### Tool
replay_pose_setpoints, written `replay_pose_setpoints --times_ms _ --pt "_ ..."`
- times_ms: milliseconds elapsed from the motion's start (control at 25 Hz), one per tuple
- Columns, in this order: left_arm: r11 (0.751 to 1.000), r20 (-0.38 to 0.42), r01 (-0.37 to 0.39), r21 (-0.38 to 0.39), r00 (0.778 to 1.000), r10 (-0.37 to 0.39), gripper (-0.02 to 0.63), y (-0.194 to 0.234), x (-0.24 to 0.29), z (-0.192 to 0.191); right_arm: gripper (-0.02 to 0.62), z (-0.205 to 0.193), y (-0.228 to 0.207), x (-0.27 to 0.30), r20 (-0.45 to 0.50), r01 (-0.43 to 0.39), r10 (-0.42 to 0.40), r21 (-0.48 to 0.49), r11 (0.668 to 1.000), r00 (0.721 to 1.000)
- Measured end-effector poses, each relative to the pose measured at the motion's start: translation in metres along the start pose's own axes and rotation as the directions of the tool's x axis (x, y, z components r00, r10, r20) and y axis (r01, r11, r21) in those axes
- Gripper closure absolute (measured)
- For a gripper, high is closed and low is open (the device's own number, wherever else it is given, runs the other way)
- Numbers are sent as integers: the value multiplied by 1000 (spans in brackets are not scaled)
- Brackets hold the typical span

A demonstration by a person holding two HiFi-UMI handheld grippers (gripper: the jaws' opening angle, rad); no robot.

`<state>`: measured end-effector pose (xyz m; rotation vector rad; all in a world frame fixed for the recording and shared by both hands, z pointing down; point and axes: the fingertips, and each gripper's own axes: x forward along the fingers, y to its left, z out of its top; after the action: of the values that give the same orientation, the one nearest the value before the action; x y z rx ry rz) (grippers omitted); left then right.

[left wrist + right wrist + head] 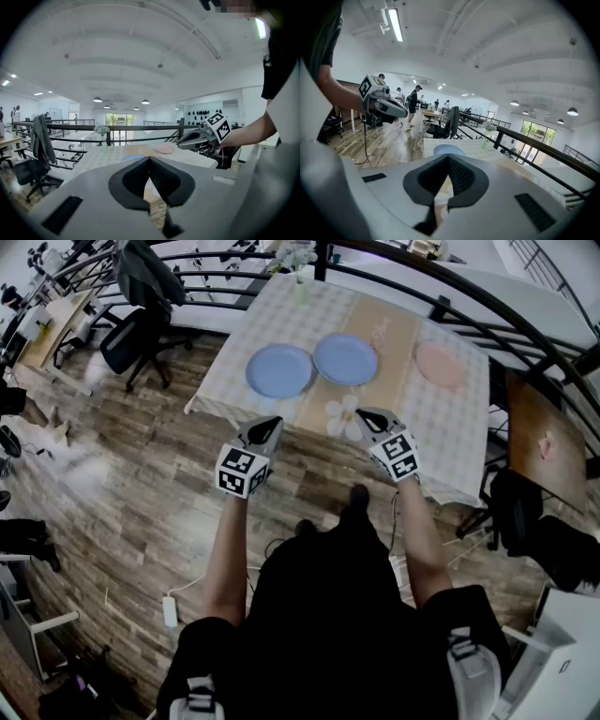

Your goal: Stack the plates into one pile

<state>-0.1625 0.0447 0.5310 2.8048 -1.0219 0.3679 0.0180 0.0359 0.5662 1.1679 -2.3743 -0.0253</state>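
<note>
Hovering at table [272,315] edge: left gripper [272,422], right gripper [362,414] both clenched, empty. Blue plates [279,370] and pink plate [440,363] lie unstacked. Open jaws first; pinch a rim, lift level.

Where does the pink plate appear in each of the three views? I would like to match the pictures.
Head view: the pink plate lies in the upper right.
Left gripper view: it is slightly right of centre, a thin pink oval.
Right gripper view: it is not in this picture.
Shared landmark: the vase of white flowers, top centre in the head view, left of centre in the left gripper view, right of centre in the right gripper view.
</note>
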Motion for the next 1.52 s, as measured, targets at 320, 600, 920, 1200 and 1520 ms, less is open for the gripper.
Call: replay_pose_setpoints --times_ms 320,600,920,1200,1520 --pt "1000 9 -10 -6 1000 10 606 -3 1 6 600 0 0 -1 5 -22 22 -8 1000 1000" --pt "1000 14 1 5 1000 -1 606 -9 4 10 598 -3 1 -1 10 -40 40 -4 999 999" --pt "1000 15 19 6 1000 -19 606 -12 4 15 598 -6 -1 -10 -5 -34 34 16 999 999" --pt "1000 1 25 -5 1000 -25 606 -17 16 11 597 -29 -10 -12 -19 -50 50 37 998 999" --pt "999 -8 4 -32 1000 -4 606 0 27 8 597 -20 -25 6 -10 -61 62 28 998 998"
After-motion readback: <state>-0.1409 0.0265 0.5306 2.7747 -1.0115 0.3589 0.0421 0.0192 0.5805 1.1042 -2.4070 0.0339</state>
